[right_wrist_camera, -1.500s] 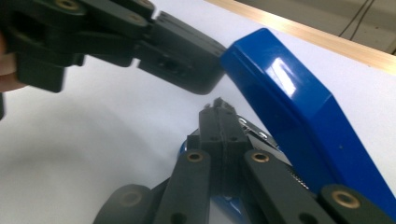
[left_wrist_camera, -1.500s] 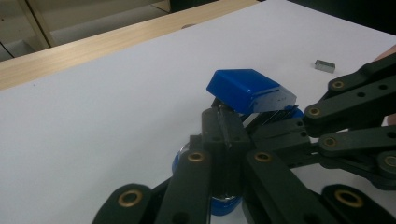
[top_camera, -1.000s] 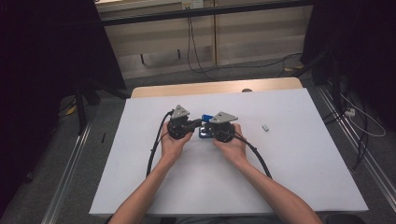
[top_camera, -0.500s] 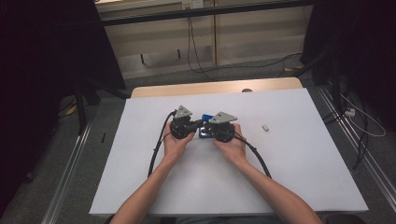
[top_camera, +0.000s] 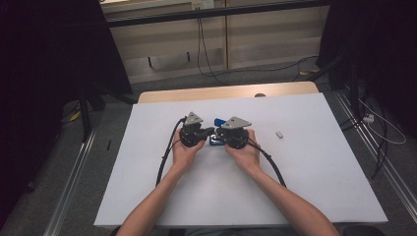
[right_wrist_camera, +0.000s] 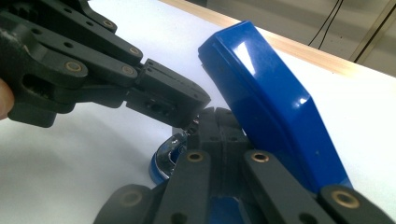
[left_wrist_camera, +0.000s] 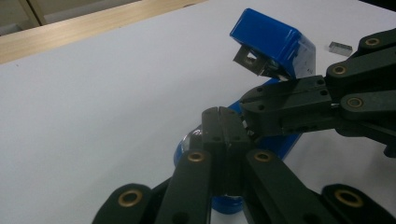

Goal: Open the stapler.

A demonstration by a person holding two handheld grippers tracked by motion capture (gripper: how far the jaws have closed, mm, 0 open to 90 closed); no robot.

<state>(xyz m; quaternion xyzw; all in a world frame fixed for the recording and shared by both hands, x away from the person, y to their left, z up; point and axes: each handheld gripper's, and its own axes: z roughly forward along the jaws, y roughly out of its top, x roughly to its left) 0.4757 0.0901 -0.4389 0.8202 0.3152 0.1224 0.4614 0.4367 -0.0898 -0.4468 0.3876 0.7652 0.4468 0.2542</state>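
Nothing has shifted since the earlier frame: we hold both grippers at mid-table over the blue stapler (left_wrist_camera: pixel 275 46), its top swung open. Our left gripper (left_wrist_camera: pixel 223 116) and right gripper (right_wrist_camera: pixel 219 119) have their jaws fully closed, tips meeting at the base. A slip could snap the top shut or skid the stapler, missing the staple strip (top_camera: pixel 280 133) lying apart.

Lab-like recording space: white-covered table (top_camera: pixel 314 187), dark curtains (top_camera: pixel 44 73), floor cables (top_camera: pixel 255 69)
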